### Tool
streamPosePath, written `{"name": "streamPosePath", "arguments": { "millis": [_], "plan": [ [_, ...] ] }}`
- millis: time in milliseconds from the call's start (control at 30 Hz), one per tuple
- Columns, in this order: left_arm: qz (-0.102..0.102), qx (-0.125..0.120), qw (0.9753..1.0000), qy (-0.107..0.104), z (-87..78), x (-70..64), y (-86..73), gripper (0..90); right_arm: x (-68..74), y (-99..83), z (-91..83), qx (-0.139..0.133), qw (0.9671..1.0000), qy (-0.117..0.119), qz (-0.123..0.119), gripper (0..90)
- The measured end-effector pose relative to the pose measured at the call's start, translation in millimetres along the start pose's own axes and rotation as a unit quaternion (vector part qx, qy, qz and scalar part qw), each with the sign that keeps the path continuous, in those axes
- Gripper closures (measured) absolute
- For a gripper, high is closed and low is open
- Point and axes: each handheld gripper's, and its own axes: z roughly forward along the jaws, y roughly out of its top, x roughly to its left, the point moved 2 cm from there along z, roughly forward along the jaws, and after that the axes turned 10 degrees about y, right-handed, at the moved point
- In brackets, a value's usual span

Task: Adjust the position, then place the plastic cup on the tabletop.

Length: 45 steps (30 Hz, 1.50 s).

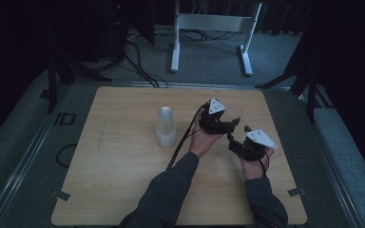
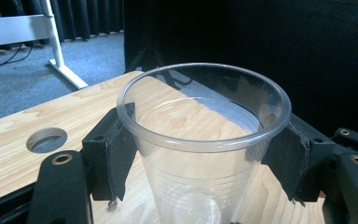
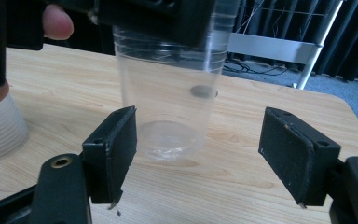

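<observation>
My left gripper (image 2: 200, 154) clamps the clear cup (image 2: 205, 140) just under its rim; its base is cut off below. My right gripper (image 3: 196, 158) gapes before the cup, touching nothing. The cup stack (image 1: 166, 127) stands well left.

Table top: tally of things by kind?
Single clear plastic cup, held in the left gripper: 1
Stack of clear cups: 1
Grippers, left and right gripper: 2
Total: 4
</observation>
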Motion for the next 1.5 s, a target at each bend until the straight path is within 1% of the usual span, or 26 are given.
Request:
{"name": "streamPosePath", "arguments": {
  "millis": [433, 633, 900, 1267, 1500],
  "plan": [
    [0.0, -0.005, 0.9999, 0.009, -5.6, 5.4, -3.9, 29.5, -6.8, 0.1, -2.0, -0.003, 0.9999, -0.008, 0.008, 27.5],
    [0.006, -0.008, 0.9999, 0.008, -8.7, 4.2, -4.9, 29.5, -9.7, 0.4, -3.9, -0.004, 0.9998, -0.012, 0.013, 27.5],
    [0.002, -0.014, 0.9999, 0.009, -14.1, 5.6, -7.6, 29.5, -12.3, 0.1, -5.0, -0.005, 0.9997, -0.015, 0.016, 27.5],
    [0.011, -0.026, 0.9995, 0.017, -24.1, 6.7, -10.4, 29.5, -14.8, -0.5, -4.5, -0.003, 0.9997, -0.016, 0.02, 27.5],
    [0.017, -0.031, 0.9992, 0.021, -29.5, 6.7, -11.2, 29.5, -14.5, 0.3, -4.7, -0.004, 0.9997, -0.016, 0.018, 27.6]
  ]
}}
